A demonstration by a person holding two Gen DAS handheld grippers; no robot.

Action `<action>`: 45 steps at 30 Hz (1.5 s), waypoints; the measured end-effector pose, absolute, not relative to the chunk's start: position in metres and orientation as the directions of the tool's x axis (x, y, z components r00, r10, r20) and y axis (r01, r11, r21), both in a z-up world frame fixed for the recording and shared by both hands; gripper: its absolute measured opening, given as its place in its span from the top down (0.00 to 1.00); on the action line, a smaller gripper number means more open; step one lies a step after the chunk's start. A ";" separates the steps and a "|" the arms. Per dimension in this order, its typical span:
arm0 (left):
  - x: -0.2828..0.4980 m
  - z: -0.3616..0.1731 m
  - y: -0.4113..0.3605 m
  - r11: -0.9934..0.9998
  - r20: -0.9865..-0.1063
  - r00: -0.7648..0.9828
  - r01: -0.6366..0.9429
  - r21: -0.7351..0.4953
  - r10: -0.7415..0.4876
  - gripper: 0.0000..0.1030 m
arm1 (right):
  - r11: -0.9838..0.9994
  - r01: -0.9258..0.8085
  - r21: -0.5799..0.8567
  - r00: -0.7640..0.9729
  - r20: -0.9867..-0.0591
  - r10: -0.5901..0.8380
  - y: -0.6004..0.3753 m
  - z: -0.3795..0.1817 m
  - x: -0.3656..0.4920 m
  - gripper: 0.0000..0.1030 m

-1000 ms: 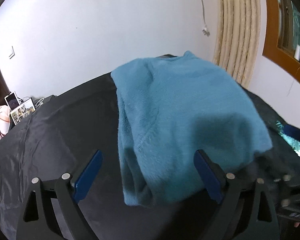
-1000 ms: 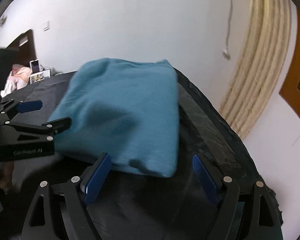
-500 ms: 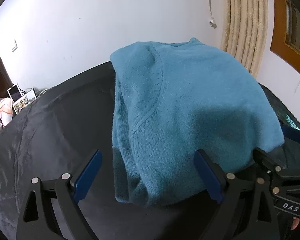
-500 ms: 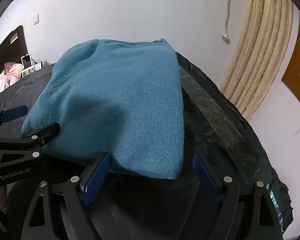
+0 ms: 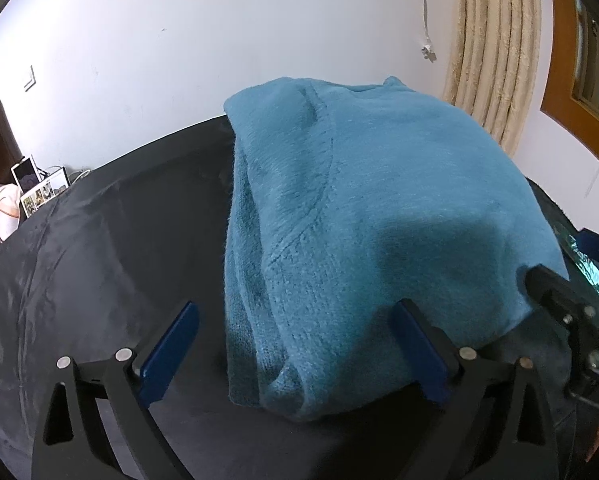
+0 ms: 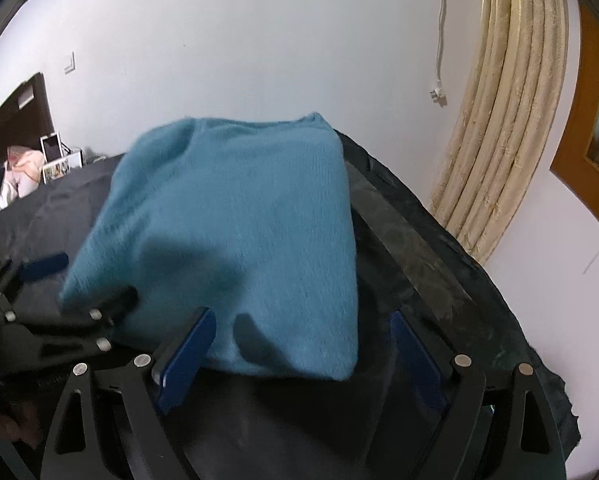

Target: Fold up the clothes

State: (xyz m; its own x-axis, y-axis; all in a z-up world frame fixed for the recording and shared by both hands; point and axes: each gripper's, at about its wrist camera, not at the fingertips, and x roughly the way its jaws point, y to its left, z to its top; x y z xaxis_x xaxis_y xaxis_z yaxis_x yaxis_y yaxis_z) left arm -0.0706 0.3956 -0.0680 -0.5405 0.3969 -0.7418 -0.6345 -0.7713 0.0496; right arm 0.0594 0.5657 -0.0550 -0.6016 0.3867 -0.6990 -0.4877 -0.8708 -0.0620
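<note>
A folded teal knit sweater [image 5: 371,220] lies in a thick bundle on a black-covered table [image 5: 111,256]; it also shows in the right wrist view [image 6: 235,232]. My left gripper [image 5: 295,356] is open, its blue pads at the sweater's near left corner. My right gripper [image 6: 299,356] is open at the sweater's near right edge, holding nothing. Each gripper shows at the side of the other's view: the right one [image 5: 571,312] and the left one [image 6: 51,300], both close against the sweater's near edge.
A white wall stands behind the table. A beige curtain [image 6: 499,140] and a wooden window frame [image 5: 567,60] are at the right. Photo frames and pink bedding [image 5: 15,200] sit far left. The black cover's edge [image 6: 519,312] drops off at the right.
Both grippers have moved in closer to the sweater's near edge, which now fills more of each view. Both stay open. The sweater itself has not changed shape.
</note>
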 end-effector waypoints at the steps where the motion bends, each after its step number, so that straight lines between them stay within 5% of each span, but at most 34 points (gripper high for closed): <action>1: -0.071 -0.068 0.395 -0.772 -0.741 -0.540 -0.634 0.047 0.398 0.03 | -0.872 -0.486 -0.068 -0.595 -0.705 0.386 0.566 -0.057 0.055 0.12; 16: -0.082 -0.072 0.390 -0.780 -0.753 -0.507 -0.626 -0.013 0.419 0.01 | -0.877 -0.479 -0.032 -0.567 -0.751 0.338 0.569 -0.081 0.043 0.09; 26: -0.112 -0.067 0.368 -0.795 -0.782 -0.389 -0.568 -0.212 0.487 0.01 | -0.874 -0.486 -0.014 -0.595 -0.727 0.343 0.571 -0.067 0.052 0.08; 37: -0.151 0.004 0.432 -0.699 -0.673 -0.410 -0.680 -0.224 0.615 0.01 | -0.901 -0.430 0.063 -0.672 -0.689 0.273 0.575 -0.061 0.027 0.07; 45: -0.183 -0.048 0.485 -0.734 -0.784 -0.399 -0.671 -0.104 0.475 0.00 | -0.901 -0.433 0.033 -0.635 -0.720 0.279 0.570 -0.075 0.015 0.01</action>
State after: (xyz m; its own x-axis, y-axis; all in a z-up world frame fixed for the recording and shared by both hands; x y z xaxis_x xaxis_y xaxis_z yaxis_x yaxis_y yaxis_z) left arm -0.1827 0.4848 -0.0477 -0.3992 0.4755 -0.7839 -0.6708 -0.7343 -0.1037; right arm 0.0148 0.5697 -0.0748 -0.6348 0.2792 -0.7205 -0.4334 -0.9006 0.0328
